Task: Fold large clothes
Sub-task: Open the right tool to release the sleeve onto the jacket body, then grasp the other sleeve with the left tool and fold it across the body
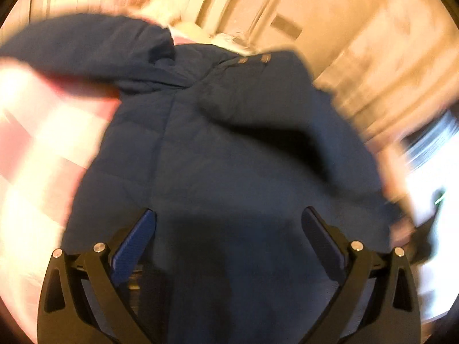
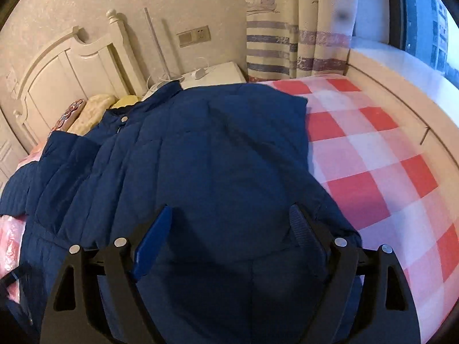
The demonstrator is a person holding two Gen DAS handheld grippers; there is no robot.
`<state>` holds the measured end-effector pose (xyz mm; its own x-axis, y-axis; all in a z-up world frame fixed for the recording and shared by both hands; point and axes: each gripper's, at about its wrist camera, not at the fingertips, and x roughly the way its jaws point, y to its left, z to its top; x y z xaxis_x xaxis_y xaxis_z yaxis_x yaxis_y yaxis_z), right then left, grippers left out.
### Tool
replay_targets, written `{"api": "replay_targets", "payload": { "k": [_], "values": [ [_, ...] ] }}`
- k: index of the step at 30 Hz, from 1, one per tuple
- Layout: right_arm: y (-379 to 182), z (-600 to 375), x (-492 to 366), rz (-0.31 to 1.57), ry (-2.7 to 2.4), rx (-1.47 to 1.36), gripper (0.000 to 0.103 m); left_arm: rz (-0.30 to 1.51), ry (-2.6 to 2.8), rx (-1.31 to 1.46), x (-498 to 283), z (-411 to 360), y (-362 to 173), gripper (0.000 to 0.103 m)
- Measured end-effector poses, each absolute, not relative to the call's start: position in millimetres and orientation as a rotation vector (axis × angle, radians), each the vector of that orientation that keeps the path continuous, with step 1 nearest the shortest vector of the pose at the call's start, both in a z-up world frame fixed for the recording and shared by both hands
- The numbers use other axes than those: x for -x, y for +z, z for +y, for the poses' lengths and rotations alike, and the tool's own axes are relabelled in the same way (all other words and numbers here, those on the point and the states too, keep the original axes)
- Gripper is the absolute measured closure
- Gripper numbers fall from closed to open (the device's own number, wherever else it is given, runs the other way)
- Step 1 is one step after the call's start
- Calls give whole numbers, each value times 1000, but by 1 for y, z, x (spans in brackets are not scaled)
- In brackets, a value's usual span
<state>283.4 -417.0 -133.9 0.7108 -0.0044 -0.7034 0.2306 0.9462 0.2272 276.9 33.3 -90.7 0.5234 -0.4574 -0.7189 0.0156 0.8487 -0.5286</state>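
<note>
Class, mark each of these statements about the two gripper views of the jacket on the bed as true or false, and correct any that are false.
1. The navy quilted jacket lies on a red-and-white checked bedsheet. True.
2. The right gripper is shut on a sleeve. False: its jaws stand wide apart over the jacket.
3. The left gripper is open. True.
4. The white wooden headboard is dark brown. False: it is white.
5. A striped curtain hangs beside the window. True.
</note>
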Motion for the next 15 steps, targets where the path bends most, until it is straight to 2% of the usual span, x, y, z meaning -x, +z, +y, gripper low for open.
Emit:
{"api": "replay_targets", "payload": {
  "k": [2, 8, 9, 11, 12, 13, 15],
  "values": [
    [-134, -422, -281, 769, -128, -322, 21, 991, -358, 648, -290, 41, -87, 3],
    [-132, -408, -285, 780, -150, -287, 21, 993, -377, 765, -352, 14, -88, 6],
    [-132, -410, -285, 777, -146, -295, 21, 1013, -389, 814, -364, 10, -97, 8],
    [-132, -412, -285, 772, -140, -309, 21, 1062, -396, 931, -382, 7, -118, 18],
    [-132, -411, -284, 772, -139, -312, 21, 1076, -405, 1015, -388, 7, -129, 44],
    [-132, -412, -284, 772, -138, -314, 21, 1073, -429, 1069, -391, 6, -135, 75],
    [-132, -412, -285, 773, -135, -318, 21, 1023, -418, 1102, -390, 9, -131, 83]
  ]
}}
